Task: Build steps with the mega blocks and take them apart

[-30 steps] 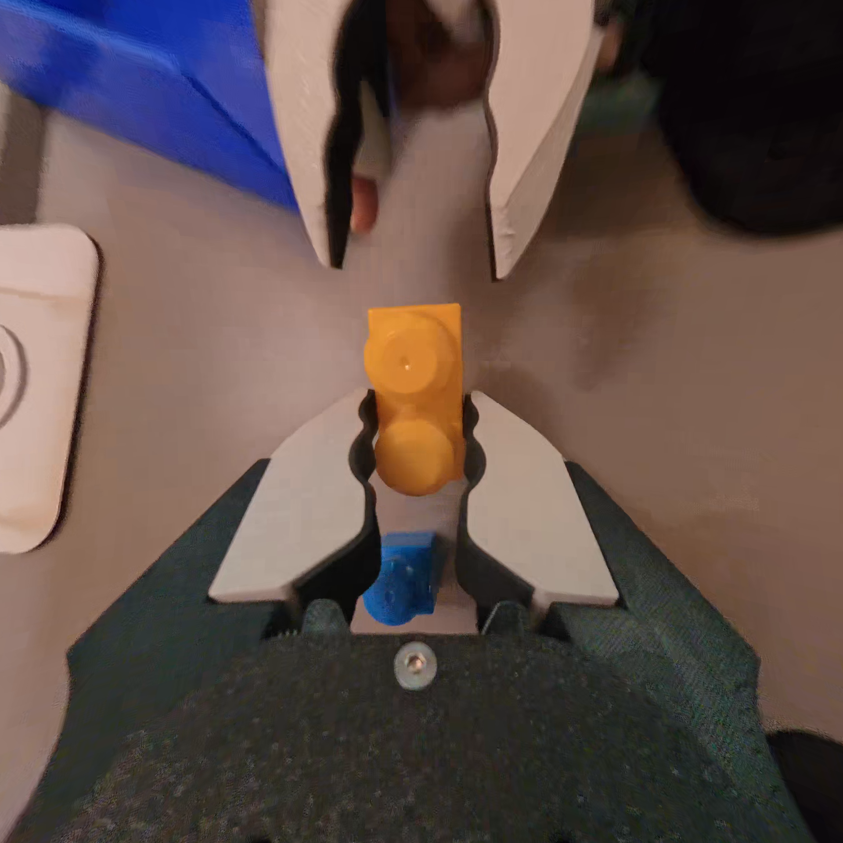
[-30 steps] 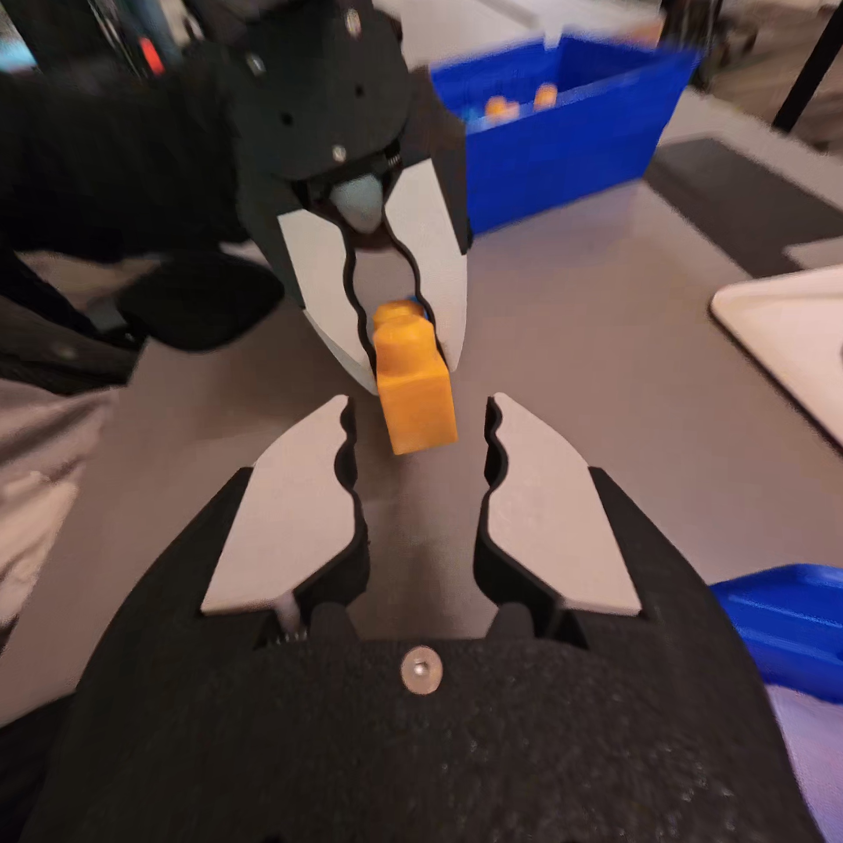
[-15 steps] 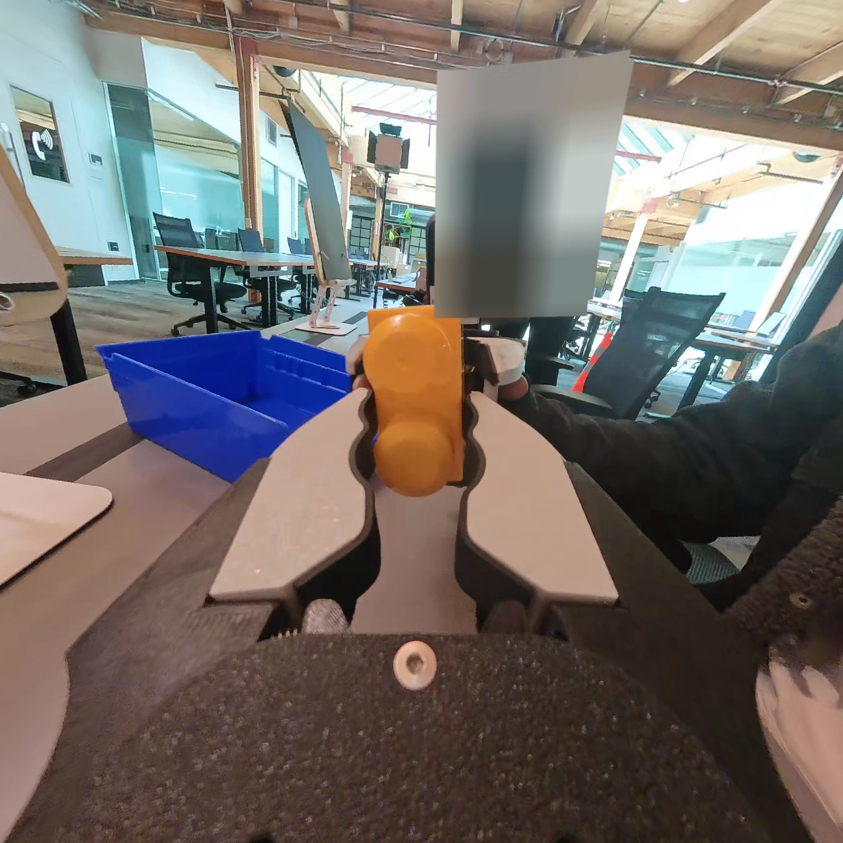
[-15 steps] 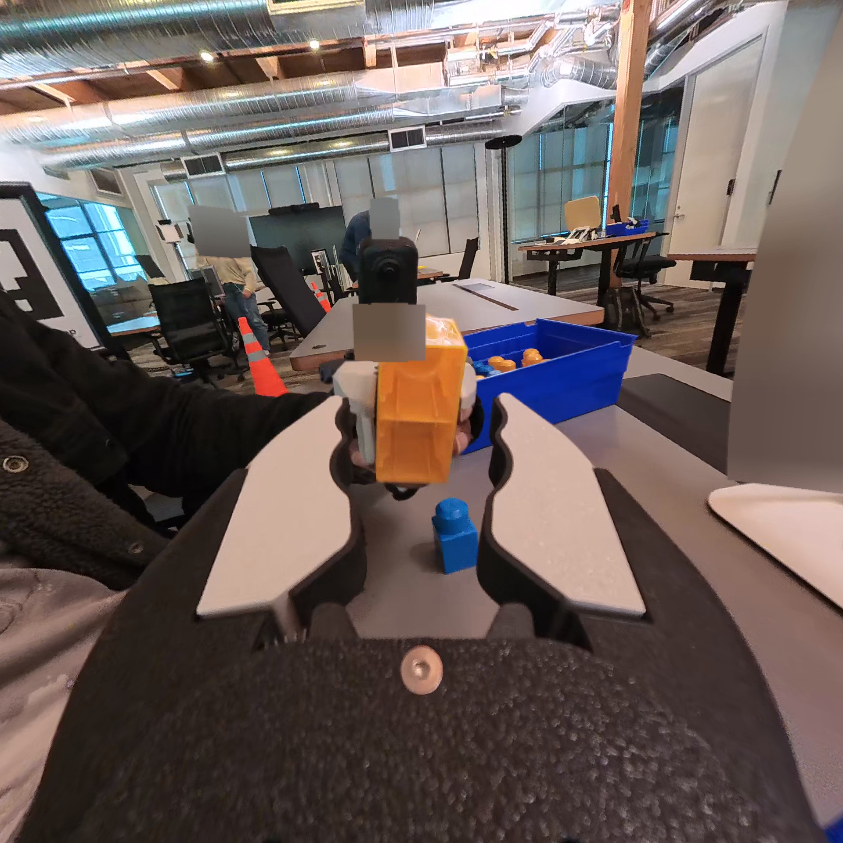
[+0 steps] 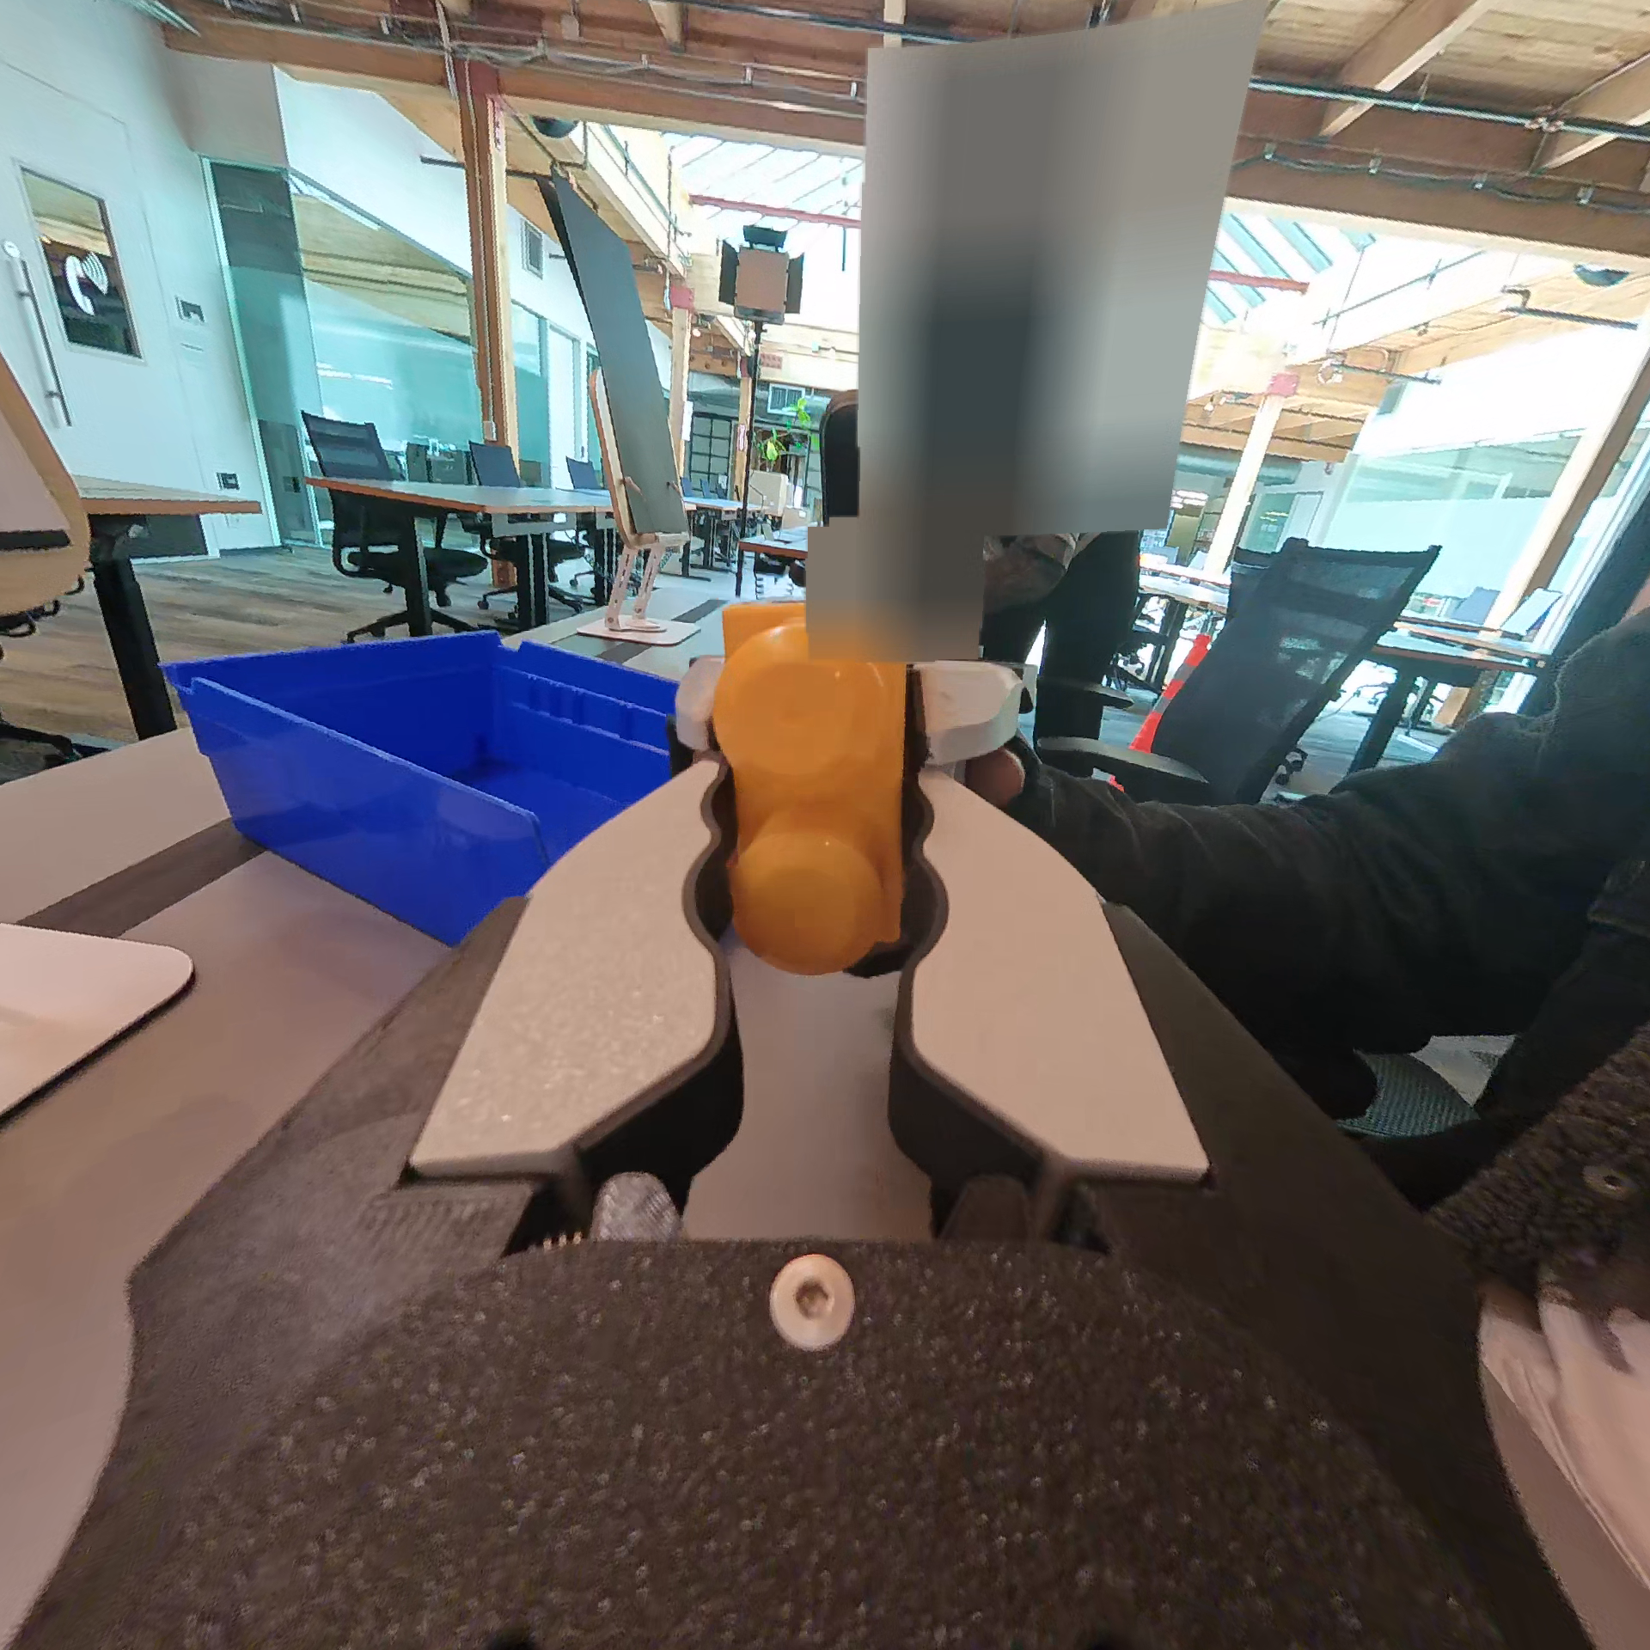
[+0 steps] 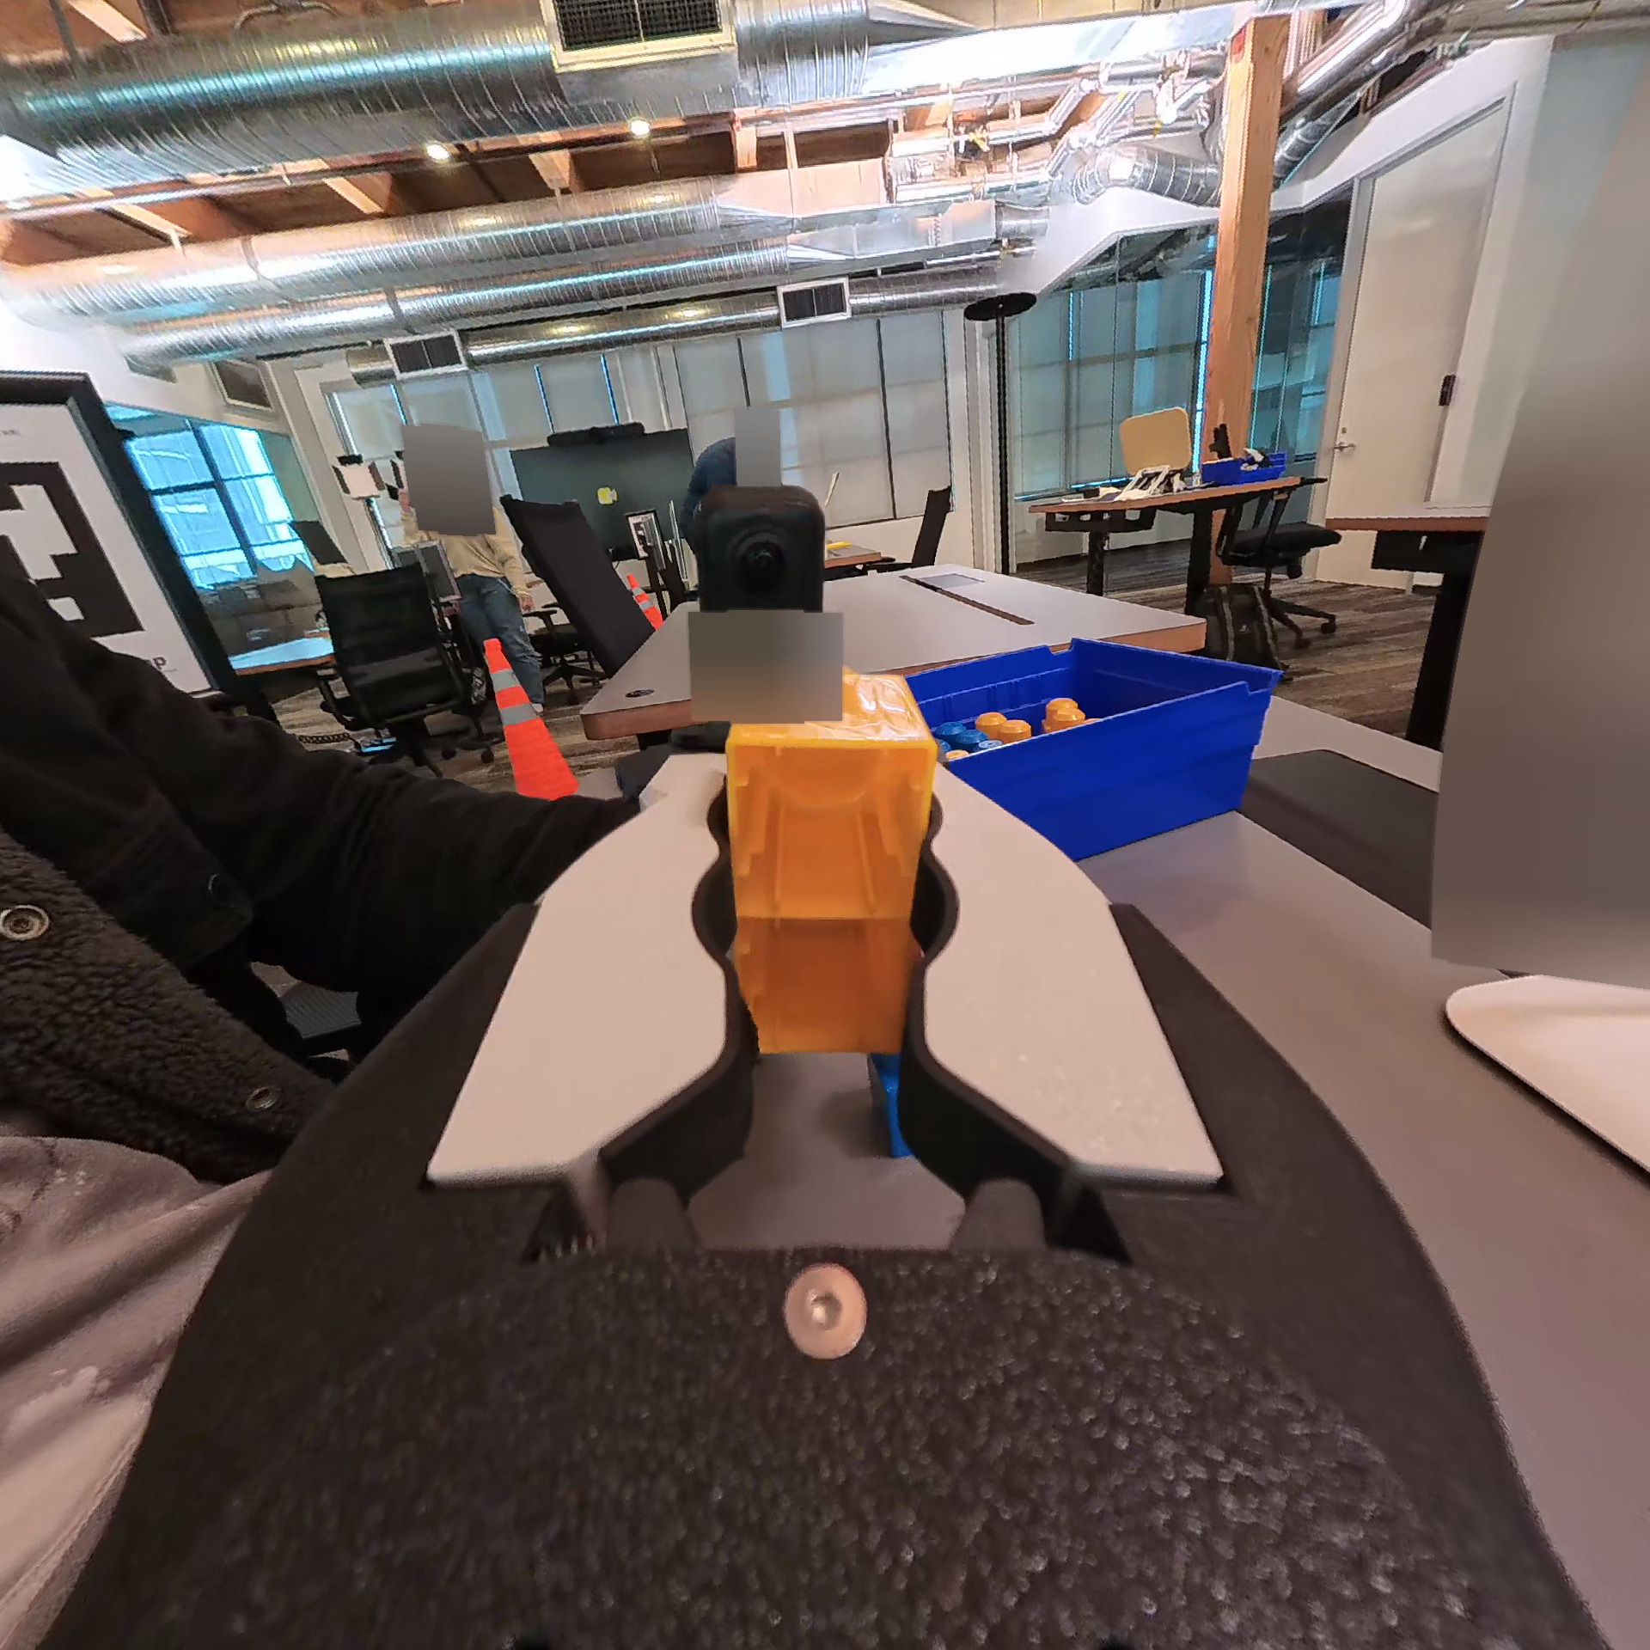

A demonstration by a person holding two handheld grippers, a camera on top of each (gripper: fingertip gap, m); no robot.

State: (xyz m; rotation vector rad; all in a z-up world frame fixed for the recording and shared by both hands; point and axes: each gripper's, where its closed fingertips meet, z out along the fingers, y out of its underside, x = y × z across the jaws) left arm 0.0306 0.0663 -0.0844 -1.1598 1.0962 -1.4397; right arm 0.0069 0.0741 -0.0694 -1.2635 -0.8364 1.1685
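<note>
An orange two-stud mega block (image 5: 808,804) is held in the air between both grippers. My left gripper (image 5: 812,804) is shut on its sides, and its studs face this camera. My right gripper (image 6: 826,804) is shut on the same orange block (image 6: 826,857), whose hollow underside faces that camera. The right gripper's white fingertips (image 5: 969,714) show behind the block in the left wrist view. A small blue block (image 6: 886,1107) stands on the grey table below, partly hidden by my right finger.
A blue bin (image 5: 375,768) with nothing showing inside sits at the left of the left wrist view. Another blue bin (image 6: 1116,777) holds orange and blue blocks. A white monitor base (image 6: 1571,1045) stands at the right. A person's black sleeve (image 5: 1339,893) reaches in. Left and right tips are no more than a few centimetres apart.
Both grippers tilted up from facing the table to level. The left lifted the orange block off the blue one. The right gripper moved in and closed on the orange block.
</note>
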